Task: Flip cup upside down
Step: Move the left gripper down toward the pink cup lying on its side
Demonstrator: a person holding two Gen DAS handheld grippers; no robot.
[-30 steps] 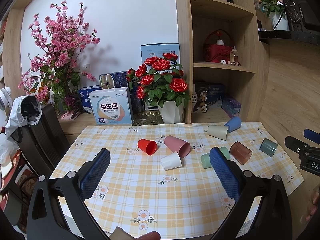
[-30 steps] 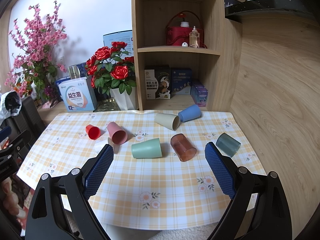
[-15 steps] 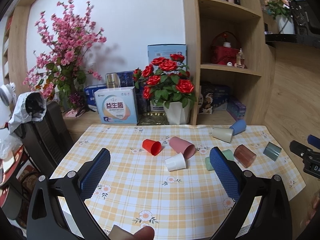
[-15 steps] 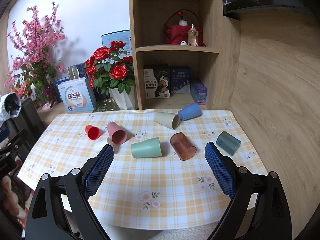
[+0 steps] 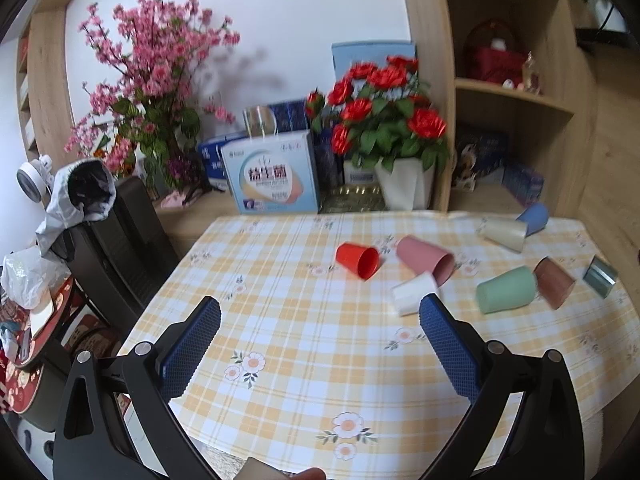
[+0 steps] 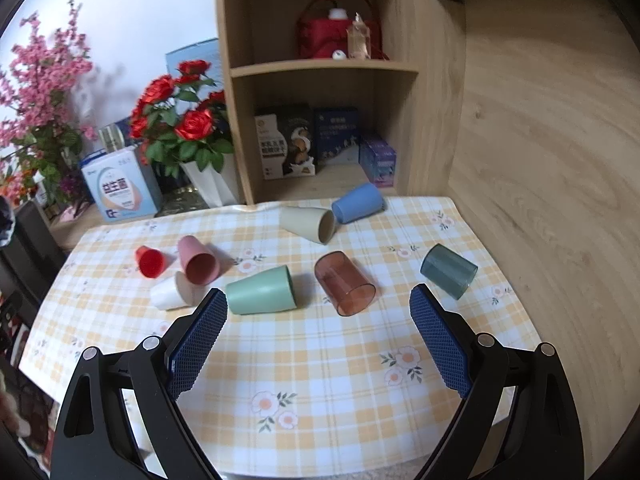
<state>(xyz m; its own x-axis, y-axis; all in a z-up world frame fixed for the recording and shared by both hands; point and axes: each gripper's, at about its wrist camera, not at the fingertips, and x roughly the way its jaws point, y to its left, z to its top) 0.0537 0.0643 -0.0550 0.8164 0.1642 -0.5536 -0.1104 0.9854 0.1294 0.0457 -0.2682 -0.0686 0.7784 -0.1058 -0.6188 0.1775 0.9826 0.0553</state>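
Several cups lie on their sides on the checked tablecloth [image 6: 320, 360]: red [image 6: 151, 262], pink [image 6: 198, 266], white [image 6: 168, 296], green [image 6: 260, 290], brown clear [image 6: 346, 288], dark teal [image 6: 448, 270], beige [image 6: 308, 224] and blue [image 6: 358, 208]. My right gripper [image 6: 316, 306] is open and empty, above the table's front, with the green and brown cups between its fingers in view. My left gripper [image 5: 320, 312] is open and empty over the table's left half, short of the red cup [image 5: 358, 260] and the white cup [image 5: 414, 294].
A rose pot [image 5: 404, 188], a white box [image 5: 272, 178] and pink blossoms [image 5: 156, 80] stand behind the table. A wooden shelf [image 6: 320, 68] and a wooden wall [image 6: 540, 160] bound the back and right. A dark chair [image 5: 120, 240] stands at the left.
Both grippers have moved forward and lower toward the table. The left view has swung leftward, and the right gripper has dropped out of it. No cup has moved.
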